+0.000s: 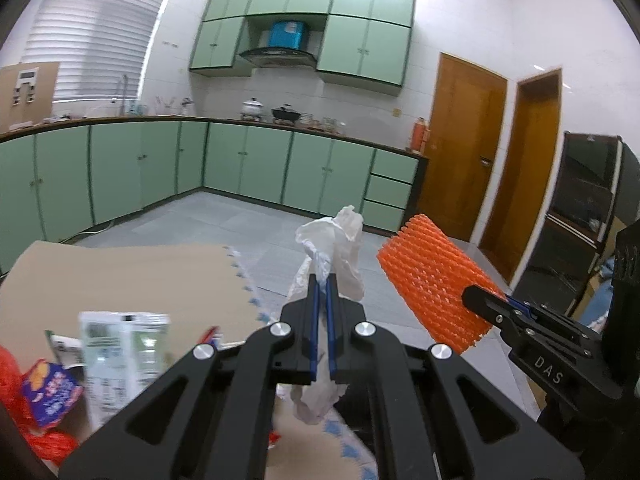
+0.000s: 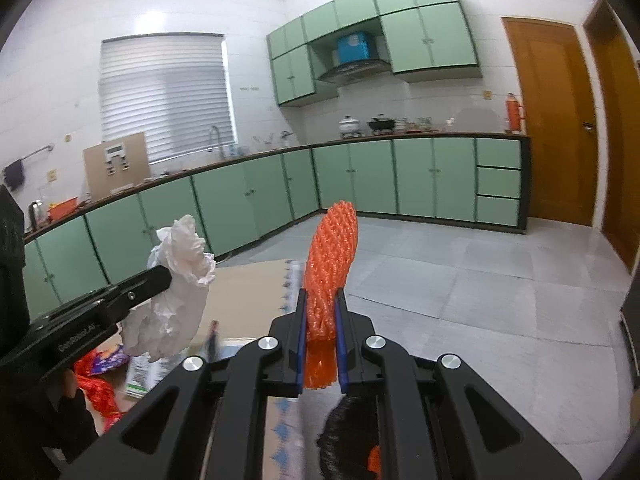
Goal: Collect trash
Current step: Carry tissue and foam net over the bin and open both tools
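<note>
Nearest, the left gripper (image 1: 322, 280) has its fingers (image 1: 314, 320) pressed together on a crumpled white tissue (image 1: 334, 252), held aloft over the worktop (image 1: 120, 280). Just to its right, the right gripper (image 2: 322, 300) has its fingers (image 2: 301, 336) narrowly clamped on an orange foam net (image 2: 332, 256), standing upright between them. Below left, on the cardboard-covered worktop, lie a green-and-white carton (image 1: 120, 356), a blue snack wrapper (image 1: 50, 394) and red netting (image 1: 12, 384). Beyond, grey floor tiles (image 2: 460, 280) and green cabinets (image 1: 248, 164).
</note>
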